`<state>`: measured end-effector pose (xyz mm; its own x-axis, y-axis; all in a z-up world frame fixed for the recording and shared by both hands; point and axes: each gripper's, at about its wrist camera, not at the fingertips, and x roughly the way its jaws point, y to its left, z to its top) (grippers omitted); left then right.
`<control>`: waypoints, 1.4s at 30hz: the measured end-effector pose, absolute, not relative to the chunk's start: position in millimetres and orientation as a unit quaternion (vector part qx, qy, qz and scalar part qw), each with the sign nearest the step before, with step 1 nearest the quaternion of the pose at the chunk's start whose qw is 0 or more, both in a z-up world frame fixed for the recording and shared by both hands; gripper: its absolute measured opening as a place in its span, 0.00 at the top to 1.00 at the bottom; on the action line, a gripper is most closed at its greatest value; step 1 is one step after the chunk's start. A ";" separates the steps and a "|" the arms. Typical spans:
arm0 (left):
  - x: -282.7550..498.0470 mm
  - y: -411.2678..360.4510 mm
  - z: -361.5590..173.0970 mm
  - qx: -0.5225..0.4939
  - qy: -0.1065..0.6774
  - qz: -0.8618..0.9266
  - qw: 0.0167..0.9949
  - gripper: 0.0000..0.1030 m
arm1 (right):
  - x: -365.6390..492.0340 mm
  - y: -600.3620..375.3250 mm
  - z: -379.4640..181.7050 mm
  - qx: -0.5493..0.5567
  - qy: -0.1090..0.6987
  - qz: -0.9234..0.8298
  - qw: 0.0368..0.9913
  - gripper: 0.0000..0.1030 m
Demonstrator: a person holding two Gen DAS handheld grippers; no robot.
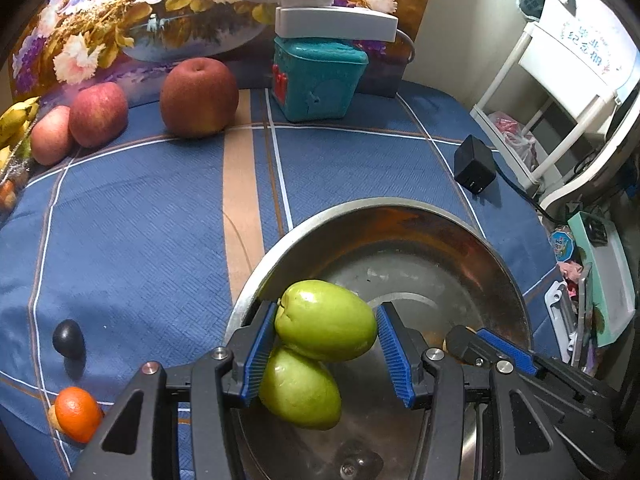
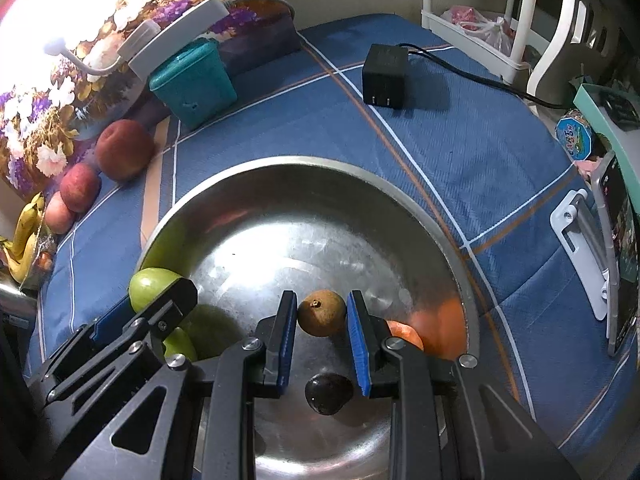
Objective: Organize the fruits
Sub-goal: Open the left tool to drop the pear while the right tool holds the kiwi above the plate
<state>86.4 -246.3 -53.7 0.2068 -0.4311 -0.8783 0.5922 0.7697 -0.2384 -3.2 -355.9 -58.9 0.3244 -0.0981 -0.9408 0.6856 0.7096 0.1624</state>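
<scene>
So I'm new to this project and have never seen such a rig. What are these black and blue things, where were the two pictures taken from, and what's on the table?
There is no robot here. A person holds a pair of tongs in each hand, and a fisheye camera on each looks forward along its blue-padded fingers.

The left camera shows the left tongs gripping a green fruit over a steel bowl; the second green shape below it may be its reflection. The right tongs hold a small brown fruit over the same bowl, above a dark fruit.

On the blue cloth outside the bowl lie three apples, bananas, an orange, another dark fruit, a teal box and a black charger.
</scene>
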 end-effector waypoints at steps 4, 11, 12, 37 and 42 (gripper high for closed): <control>86.6 -247.2 -56.0 0.076 0.541 -0.332 0.769 0.47 | -2.4 -354.9 -63.6 0.283 0.528 -0.256 0.759 0.74; 86.9 -247.5 -57.4 0.074 0.545 -0.333 0.766 0.47 | -2.0 -356.0 -66.7 0.283 0.532 -0.257 0.755 0.74; 86.9 -247.5 -57.4 0.074 0.546 -0.333 0.765 0.47 | -2.6 -355.9 -66.7 0.284 0.531 -0.258 0.755 0.74; 88.3 -210.2 -22.2 0.060 0.551 -0.304 0.775 0.44 | -3.9 -342.5 -48.6 0.258 0.537 -0.258 0.761 0.73; 87.3 -194.1 -21.0 0.051 0.560 -0.291 0.774 0.44 | -11.2 -338.8 -41.0 0.251 0.537 -0.261 0.762 0.73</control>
<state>87.3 -194.1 -21.0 0.2041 -0.3929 -0.8966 0.5076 0.8256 -0.2462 -11.2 -338.8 -41.0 0.2869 -0.1281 -0.9494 0.6672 0.7379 0.1021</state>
